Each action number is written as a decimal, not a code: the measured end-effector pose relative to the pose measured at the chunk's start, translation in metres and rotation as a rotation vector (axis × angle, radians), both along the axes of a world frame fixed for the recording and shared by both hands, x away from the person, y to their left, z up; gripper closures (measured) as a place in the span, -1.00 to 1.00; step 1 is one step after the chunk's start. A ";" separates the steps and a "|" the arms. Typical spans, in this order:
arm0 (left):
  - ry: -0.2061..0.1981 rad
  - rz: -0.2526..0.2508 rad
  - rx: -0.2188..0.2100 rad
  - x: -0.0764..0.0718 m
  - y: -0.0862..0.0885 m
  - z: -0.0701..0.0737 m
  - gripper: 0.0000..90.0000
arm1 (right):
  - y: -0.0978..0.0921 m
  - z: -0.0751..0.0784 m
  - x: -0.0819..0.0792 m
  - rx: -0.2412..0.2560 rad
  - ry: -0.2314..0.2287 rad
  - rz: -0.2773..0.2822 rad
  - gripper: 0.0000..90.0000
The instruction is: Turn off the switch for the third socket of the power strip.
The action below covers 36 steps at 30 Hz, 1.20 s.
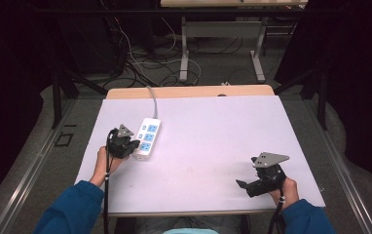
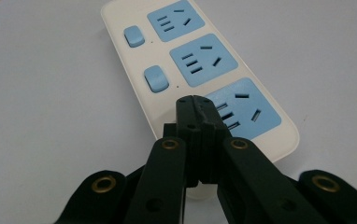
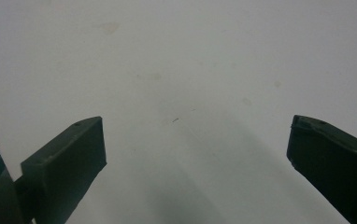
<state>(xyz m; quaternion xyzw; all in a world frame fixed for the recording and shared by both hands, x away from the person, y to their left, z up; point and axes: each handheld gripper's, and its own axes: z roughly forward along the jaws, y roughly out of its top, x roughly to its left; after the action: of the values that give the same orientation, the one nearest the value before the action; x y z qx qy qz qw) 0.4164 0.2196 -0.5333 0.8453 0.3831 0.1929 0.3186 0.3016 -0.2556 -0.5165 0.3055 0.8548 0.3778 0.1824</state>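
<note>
A white power strip (image 1: 148, 136) with three blue sockets lies at the left of the white table top (image 1: 213, 141), its grey cable (image 1: 153, 100) running off the far edge. My left gripper (image 1: 134, 146) is shut, jaws pressed together, with nothing between them. In the left gripper view its tips (image 2: 194, 100) rest over the power strip (image 2: 204, 60) beside the nearest socket, in line with the two blue switches (image 2: 156, 78); whatever lies under the tips is hidden. My right gripper (image 1: 245, 187) stands open near the front right, and in its own view the right gripper (image 3: 197, 135) spans bare table.
A wooden table edge (image 1: 189, 91) shows beyond the white sheet. Behind it stand a grey table frame (image 1: 184, 53) and loose floor cables (image 1: 145, 68). Dark curtains flank both sides.
</note>
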 end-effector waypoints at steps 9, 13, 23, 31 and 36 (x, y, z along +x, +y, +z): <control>-0.002 -0.004 0.005 0.000 0.000 0.000 1.00 | 0.000 0.000 0.000 -0.001 -0.004 0.002 -0.91; -0.003 -0.004 0.009 -0.001 0.000 0.000 1.00 | 0.000 0.000 0.000 -0.002 -0.002 0.001 -0.91; -0.002 -0.003 0.004 -0.001 0.000 0.000 1.00 | 0.000 0.000 0.000 -0.002 -0.007 0.002 -0.91; -0.024 0.001 0.005 -0.002 0.001 0.003 1.00 | 0.000 0.000 -0.001 -0.003 -0.003 0.003 -0.91; -0.038 0.025 -0.007 -0.002 0.004 0.006 0.81 | 0.000 0.001 -0.001 0.000 -0.008 0.008 -0.91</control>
<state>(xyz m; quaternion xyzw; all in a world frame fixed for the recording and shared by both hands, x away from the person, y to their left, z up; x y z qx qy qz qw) 0.4140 0.2238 -0.5278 0.8357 0.3880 0.2114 0.3263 0.3010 -0.2557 -0.5159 0.3004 0.8553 0.3799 0.1841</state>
